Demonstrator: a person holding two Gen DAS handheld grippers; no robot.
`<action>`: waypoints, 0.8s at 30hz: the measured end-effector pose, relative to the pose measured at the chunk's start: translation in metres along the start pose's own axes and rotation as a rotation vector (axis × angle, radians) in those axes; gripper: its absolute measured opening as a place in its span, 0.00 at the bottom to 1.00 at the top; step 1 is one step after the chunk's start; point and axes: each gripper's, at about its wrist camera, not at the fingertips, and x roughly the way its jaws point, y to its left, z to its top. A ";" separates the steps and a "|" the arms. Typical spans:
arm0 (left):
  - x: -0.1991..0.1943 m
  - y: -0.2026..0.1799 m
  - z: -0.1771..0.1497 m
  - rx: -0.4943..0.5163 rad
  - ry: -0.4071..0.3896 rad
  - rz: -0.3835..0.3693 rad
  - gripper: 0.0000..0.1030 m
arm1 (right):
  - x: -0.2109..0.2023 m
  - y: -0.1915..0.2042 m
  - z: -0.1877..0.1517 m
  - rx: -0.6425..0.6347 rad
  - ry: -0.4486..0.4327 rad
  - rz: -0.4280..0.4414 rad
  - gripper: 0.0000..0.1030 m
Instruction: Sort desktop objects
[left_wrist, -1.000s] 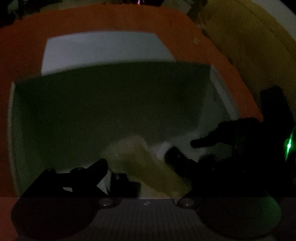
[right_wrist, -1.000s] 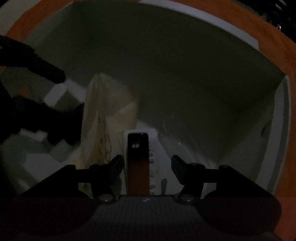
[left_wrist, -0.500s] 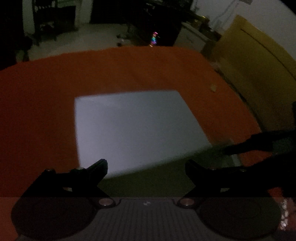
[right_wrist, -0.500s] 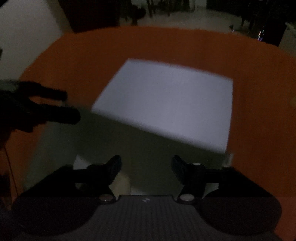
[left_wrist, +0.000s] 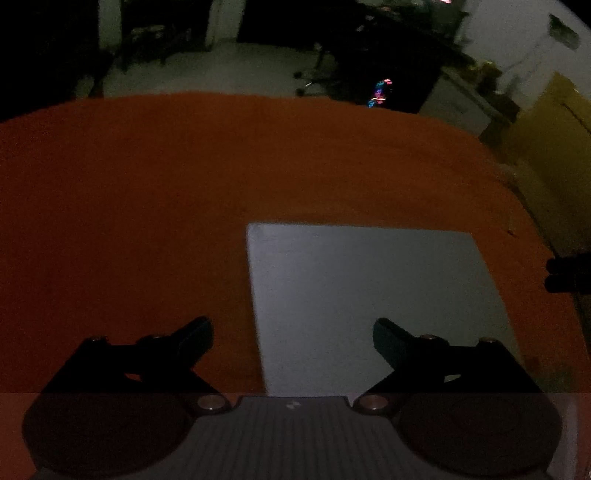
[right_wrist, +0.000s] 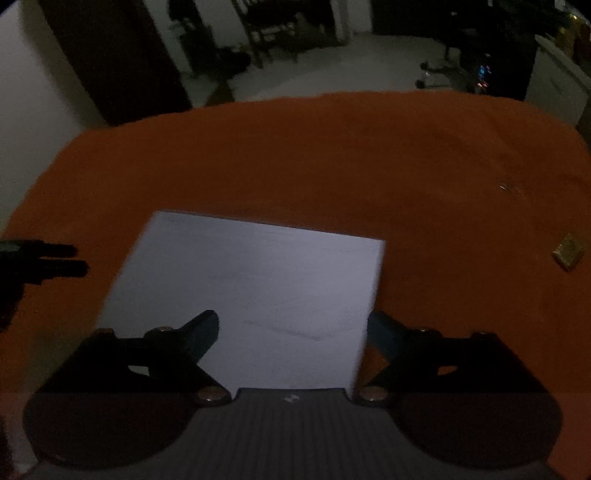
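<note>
1. Since a second ago both views have pulled up and out of the white box: then the cameras looked down inside it at a crumpled yellowish bag and an orange-and-white item; now neither is in view, and only a flat white panel (left_wrist: 365, 295) shows, lying on the orange worktop (left_wrist: 147, 206).
2. Left gripper (left_wrist: 293, 332): jaws spread wide, nothing between them. The left finger sits over bare orange cloth, the right finger over the white panel.
3. Right gripper (right_wrist: 291, 328): its jaws have just been opening and now stand wide apart, nothing between the pads. The white panel (right_wrist: 258, 291) fills the gap below; the right finger sits at the panel's right edge.
4. Each gripper shows at the edge of the other's view: the right gripper's dark fingertips (left_wrist: 565, 273) at the right edge of the left view, the left gripper's fingertips (right_wrist: 55, 260) at the left edge of the right view. Both lie beside the panel, not touching it.
5. A small yellowish scrap (right_wrist: 569, 251) lies on the orange worktop (right_wrist: 406, 155) well to the right of the panel.
6. Lighting is dim; whether the panel is the box's lid or a flap cannot be told.
7. Background: dark room, pale floor, dark furniture; a yellow board (left_wrist: 550, 140) stands at the far right of the left view.
</note>
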 end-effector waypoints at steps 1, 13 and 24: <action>0.007 0.004 0.000 -0.009 0.001 0.012 0.92 | 0.008 -0.011 0.002 -0.006 0.011 -0.019 0.92; 0.058 0.013 0.001 0.001 0.076 0.016 0.92 | 0.072 -0.069 -0.006 0.150 0.087 -0.025 0.95; 0.069 0.017 -0.016 -0.013 0.154 -0.012 0.99 | 0.089 -0.042 -0.012 0.111 0.170 -0.002 0.96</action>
